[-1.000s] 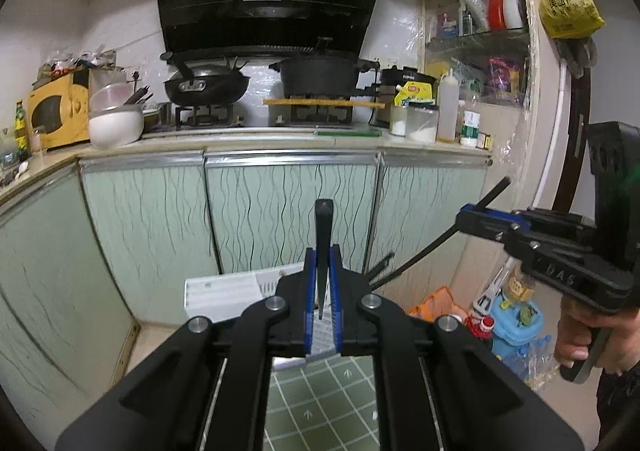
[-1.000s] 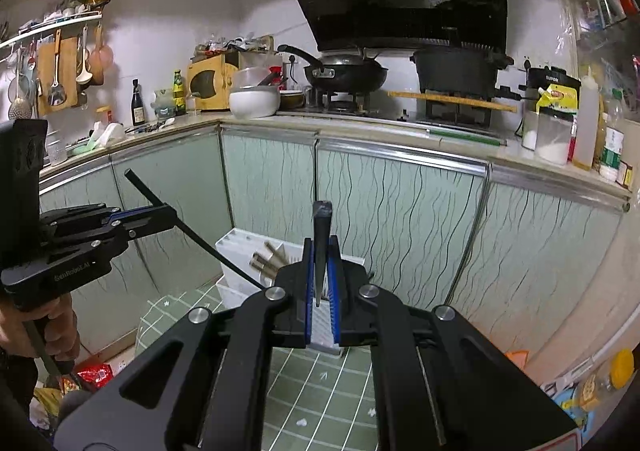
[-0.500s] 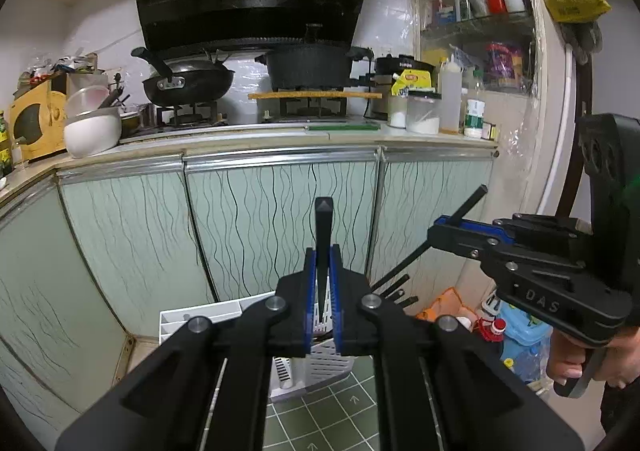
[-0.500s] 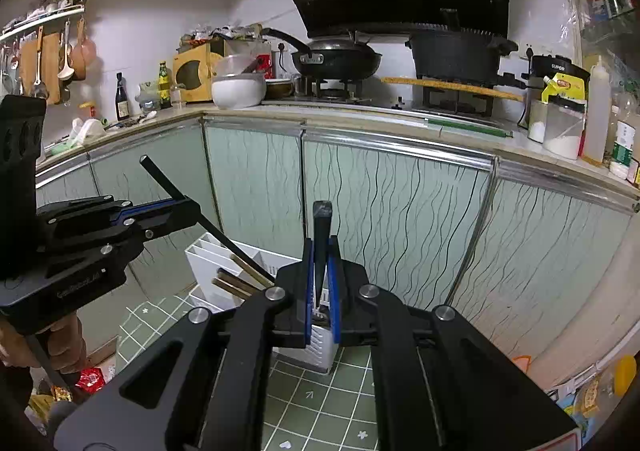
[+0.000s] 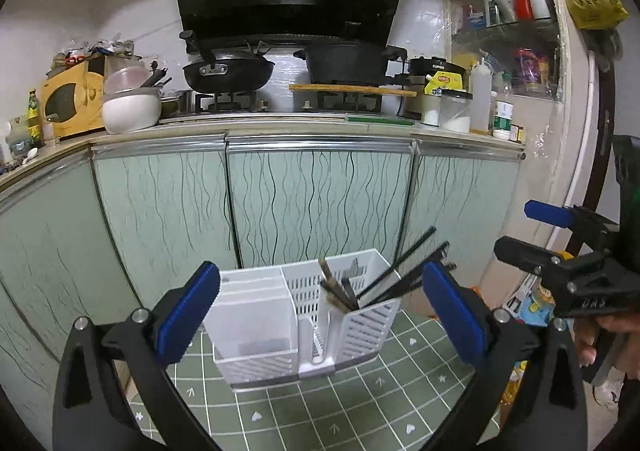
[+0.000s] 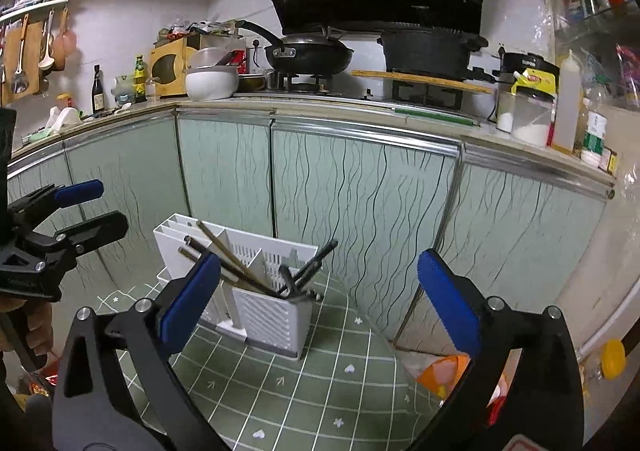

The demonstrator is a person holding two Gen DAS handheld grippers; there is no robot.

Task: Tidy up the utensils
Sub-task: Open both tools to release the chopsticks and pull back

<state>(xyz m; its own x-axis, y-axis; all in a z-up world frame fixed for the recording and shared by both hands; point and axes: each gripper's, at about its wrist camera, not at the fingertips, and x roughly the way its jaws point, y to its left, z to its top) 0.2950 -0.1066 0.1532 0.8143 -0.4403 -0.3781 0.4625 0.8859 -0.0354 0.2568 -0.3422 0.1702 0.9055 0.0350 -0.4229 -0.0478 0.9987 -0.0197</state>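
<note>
A white slotted utensil holder [image 5: 256, 331] [image 6: 272, 311] stands on a green tiled mat [image 5: 360, 395] [image 6: 304, 375] in front of the cabinets. Black chopsticks [image 5: 400, 271] [image 6: 314, 265] and brown chopsticks [image 5: 330, 285] [image 6: 224, 251] lean in its right compartments; its solid left compartment looks bare. My left gripper [image 5: 320, 271] hangs just before the holder, jaws opening wide, nothing between the pads. My right gripper [image 6: 319, 261] is likewise opening and holds nothing. Each shows in the other's view, the right gripper [image 5: 524, 231] at the right edge and the left gripper [image 6: 106, 207] at the left edge, held by a hand.
Pale green cabinet doors [image 5: 316, 207] rise right behind the holder. The counter above carries a wok [image 5: 228, 71], a black pot [image 5: 344, 63], a white bowl [image 5: 130, 111] and jars. Bags and bottles [image 6: 444, 369] lie on the floor at the right.
Both grippers were shut on a black chopstick each; both now stand open and the chopsticks rest in the holder. Both hands have sunk closer to the holder.
</note>
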